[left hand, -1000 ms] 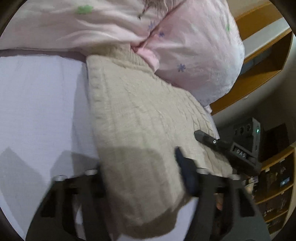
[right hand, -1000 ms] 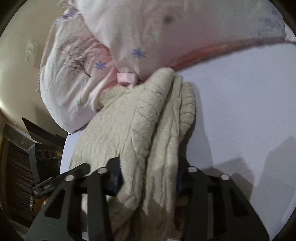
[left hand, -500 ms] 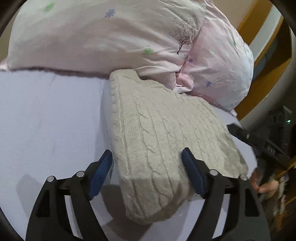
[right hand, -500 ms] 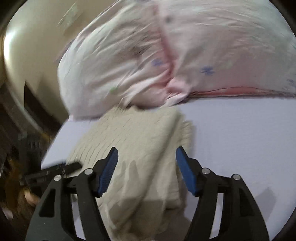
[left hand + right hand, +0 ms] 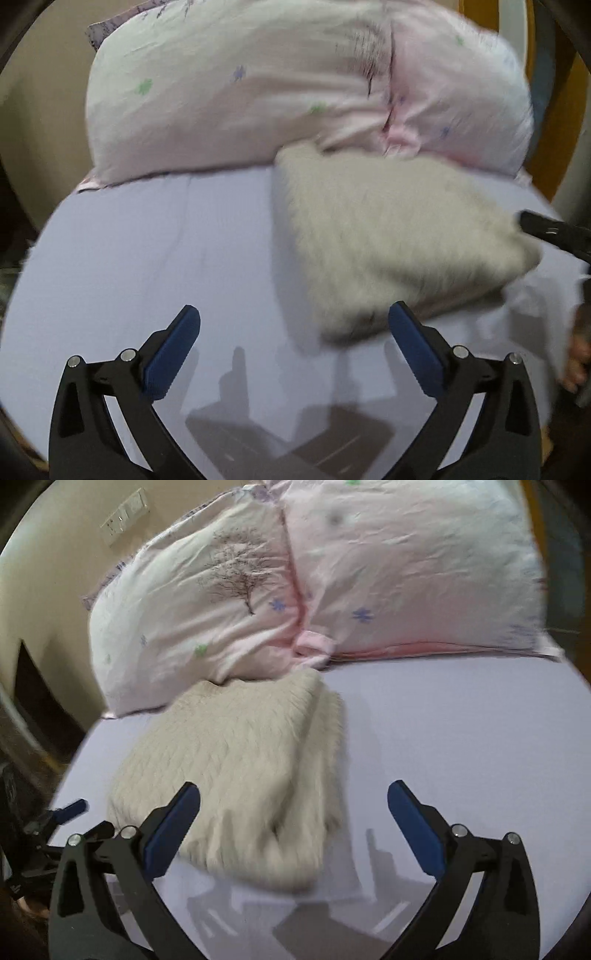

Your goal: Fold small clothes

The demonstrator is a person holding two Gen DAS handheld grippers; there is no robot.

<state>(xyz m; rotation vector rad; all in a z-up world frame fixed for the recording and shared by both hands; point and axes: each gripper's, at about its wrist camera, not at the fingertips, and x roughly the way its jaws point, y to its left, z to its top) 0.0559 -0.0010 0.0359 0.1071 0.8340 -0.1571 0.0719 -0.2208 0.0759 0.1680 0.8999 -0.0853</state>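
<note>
A cream cable-knit sweater (image 5: 388, 236) lies folded into a thick pad on the lilac bed sheet (image 5: 166, 266), its far end against the pillows. It also shows in the right wrist view (image 5: 240, 768). My left gripper (image 5: 293, 332) is open and empty, held back from the sweater's near corner. My right gripper (image 5: 293, 808) is open and empty, just short of the sweater's near edge. The other gripper's tip shows at the right edge of the left wrist view (image 5: 554, 232) and at the left edge of the right wrist view (image 5: 70, 808).
Two pale pink pillows (image 5: 295, 85) with small flowers and a tree print (image 5: 236, 579) lie across the head of the bed. A wooden shelf (image 5: 569, 110) stands at the right. A wall with a switch plate (image 5: 125, 513) is behind.
Both grippers have let go of the sweater and drawn back from it; their jaws have opened wider. The sweater now lies flat on the sheet.
</note>
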